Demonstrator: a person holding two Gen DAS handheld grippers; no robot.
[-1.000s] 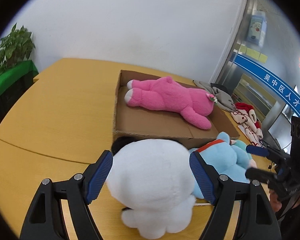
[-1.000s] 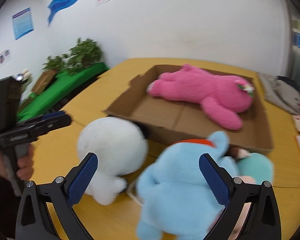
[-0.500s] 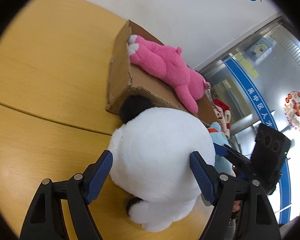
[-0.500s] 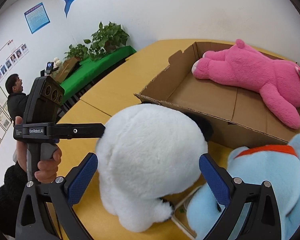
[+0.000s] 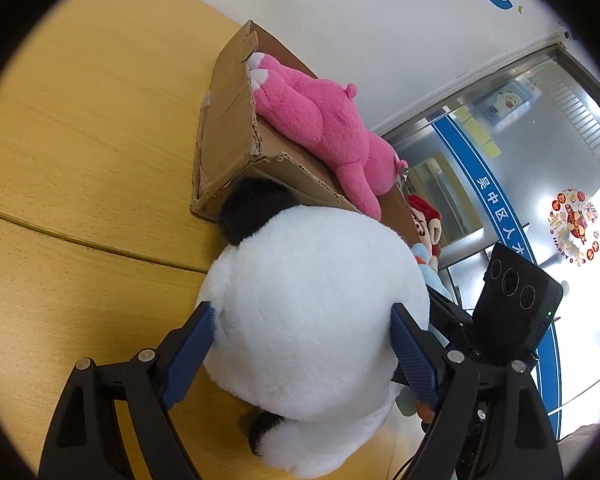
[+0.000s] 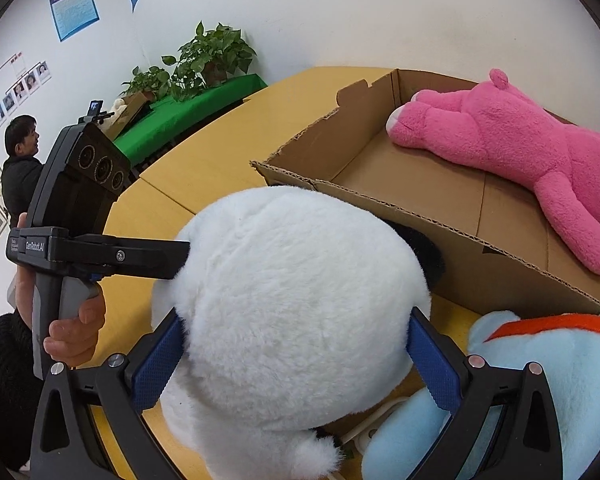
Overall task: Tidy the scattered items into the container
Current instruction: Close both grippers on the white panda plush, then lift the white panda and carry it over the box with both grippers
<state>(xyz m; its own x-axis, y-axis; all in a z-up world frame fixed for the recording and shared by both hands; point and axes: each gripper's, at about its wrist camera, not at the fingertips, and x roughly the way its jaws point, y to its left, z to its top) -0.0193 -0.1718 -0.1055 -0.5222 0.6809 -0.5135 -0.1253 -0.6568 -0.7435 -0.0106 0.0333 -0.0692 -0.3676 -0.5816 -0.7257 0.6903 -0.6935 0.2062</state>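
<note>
Progress of the tidying, read left to right. The left tool (image 5: 300,344) straddles the white plush toy (image 5: 316,340); its jaws have just been opening, and the blue ribbed pads sit at the fur's edge at nine and three o'clock, firm pressure not evident. The right tool (image 6: 296,356) brackets the same toy (image 6: 292,312) from the other side, likewise wide, its pads at the fur's edge. The toy stands on the wooden counter (image 5: 80,140), touching the near wall of the cardboard box (image 6: 440,248) at its twelve o'clock, not yet inside. Done: the pink plush toy (image 6: 512,148) lies flat in the box. Left: the white toy, the light-blue plush toy (image 6: 540,380) at four o'clock, and seemingly a red-haired doll (image 5: 424,220) beyond the box. Materials: long-pile, rounded, compressible plush with a black ear; corrugated board with torn, ragged rims; smooth grained counter.
</note>
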